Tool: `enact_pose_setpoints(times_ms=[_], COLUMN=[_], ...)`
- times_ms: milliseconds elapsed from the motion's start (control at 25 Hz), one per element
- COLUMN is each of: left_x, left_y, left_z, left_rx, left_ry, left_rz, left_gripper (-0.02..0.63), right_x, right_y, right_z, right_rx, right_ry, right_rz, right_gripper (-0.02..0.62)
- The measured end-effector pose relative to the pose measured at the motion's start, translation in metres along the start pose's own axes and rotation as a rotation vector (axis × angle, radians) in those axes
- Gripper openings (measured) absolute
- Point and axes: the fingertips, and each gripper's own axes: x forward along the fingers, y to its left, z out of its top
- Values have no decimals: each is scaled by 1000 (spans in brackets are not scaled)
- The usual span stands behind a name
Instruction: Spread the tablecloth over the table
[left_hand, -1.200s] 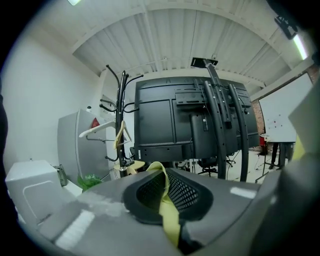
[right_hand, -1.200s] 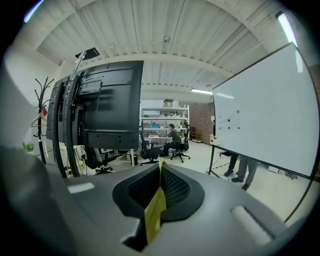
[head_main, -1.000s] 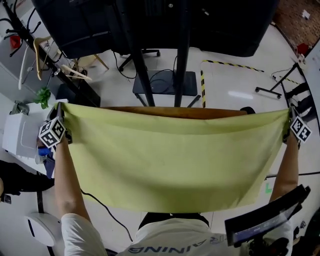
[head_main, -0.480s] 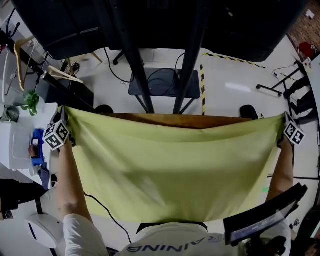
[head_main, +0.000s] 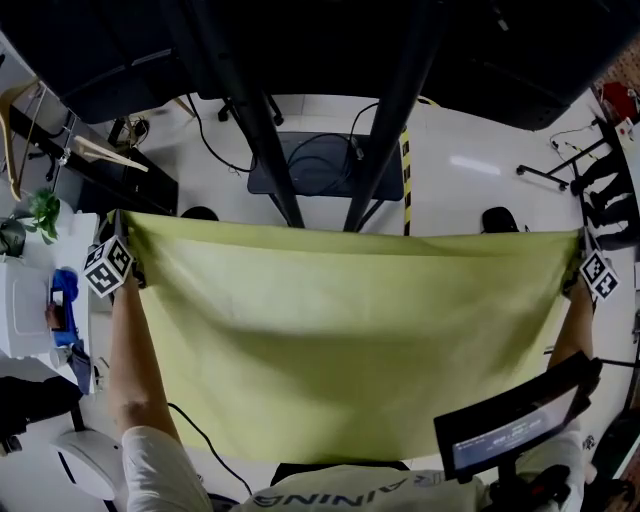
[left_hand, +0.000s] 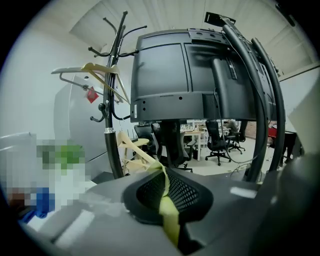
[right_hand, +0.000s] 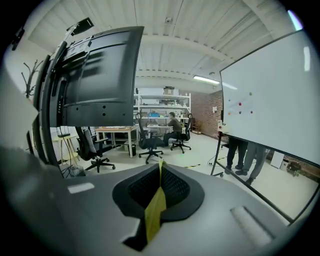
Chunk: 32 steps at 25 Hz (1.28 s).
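- Nearest you, your white shirt (head_main: 350, 492) fills the bottom edge of the head view. A dark tilted screen (head_main: 510, 430) on a stand sits at your right side and overlaps the cloth's near right corner.
- Both bare forearms reach forward and spread wide. Your left arm (head_main: 135, 360) runs along the cloth's left edge, and your right arm (head_main: 572, 335) runs along its right edge.
- The yellow-green tablecloth (head_main: 350, 330) is stretched broad between your hands. Its far edge is pulled straight and its near edge falls toward your chest. It hides whatever lies beneath it.
- Your left tongs (left_hand: 167, 197) are closed tight on the far left corner, with a thin strip of yellow cloth pinched between the pads.
- Your right tongs (right_hand: 157, 195) are clamped the same way on the far right corner.
- Just past the far edge, two dark posts (head_main: 262, 130) rise from a dark base plate (head_main: 325, 165) strewn with cables. A strip of yellow-and-black tape (head_main: 405, 170) marks the pale floor beside it.
- Far left stands a white desk (head_main: 25, 300) with a blue object (head_main: 62, 290) on it. A green plant (head_main: 40, 210) and wooden hangers (head_main: 95, 150) are beyond that.
- In the right gripper view, a whiteboard (right_hand: 270, 90) stands off to the right.
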Motion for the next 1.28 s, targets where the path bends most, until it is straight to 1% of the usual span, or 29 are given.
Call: enact_pose_setpoints(times_ms=[120,240,320,360,440,480,560,600,640,680,720,760,800,840,880,960,1000,1120,1160,1200,1240,1280], left_x=[12,25,33,35,35,34,31,28,25,22,19,15,11,5,-2,-16,-22,-36,-42,-50,-59,-68], left_y=[2,-2,-7,-7,-6,-6,-7,-5,-1,5,12,18,24,30,36,42,43,29,20,8,-5,-20], left_z=[-5,-10,-16,-21,-35,-43,-56,-60,-64,-69,-74,-79,-84,-89,-93,-99,-100,-91,-84,-75,-66,-57], left_rx=[1,-3,-33,-64,-120,-126,-113,-108,-109,-116,-131,-154,-180,-201,-211,-211,-211,-197,-176,-146,-108,-67], left_ry=[-4,18,42,49,63,74,94,98,101,107,119,135,154,172,184,183,176,132,106,74,40,9], left_rz=[18,5,-11,-18,-41,-54,-63,-59,-51,-43,-42,-51,-64,-70,-66,-43,-35,-38,-43,-49,-60,-78], left_gripper=[6,6,6,7,28,32,38,54,64,74,96,174,259,323,342,342,341,327,302,264,207,152], right_x=[14,22,28,32,35,35,37,38,37,35,32,29,26,23,21,15,11,-6,-14,-22,-31,-41], right_y=[9,11,10,11,13,13,13,13,12,10,7,3,0,-2,-3,-4,0,20,30,43,59,77], right_z=[-5,-11,-20,-28,-49,-59,-71,-74,-77,-79,-81,-83,-84,-86,-88,-93,-95,-99,-98,-94,-88,-80], right_rx=[-9,-37,-28,-13,5,4,-3,-7,-12,-17,-19,-18,-16,-18,-28,-58,-65,-52,-68,-106,-158,-209], right_ry=[-6,21,43,55,93,117,152,161,168,174,177,176,171,165,164,171,171,151,140,125,107,82], right_rz=[24,27,13,6,-3,-5,0,5,11,15,11,-3,-22,-42,-63,-90,-85,-34,-9,20,54,90], right_gripper=[8,8,8,9,9,9,9,24,65,153,276,308,316,316,316,316,316,316,316,314,296,263])
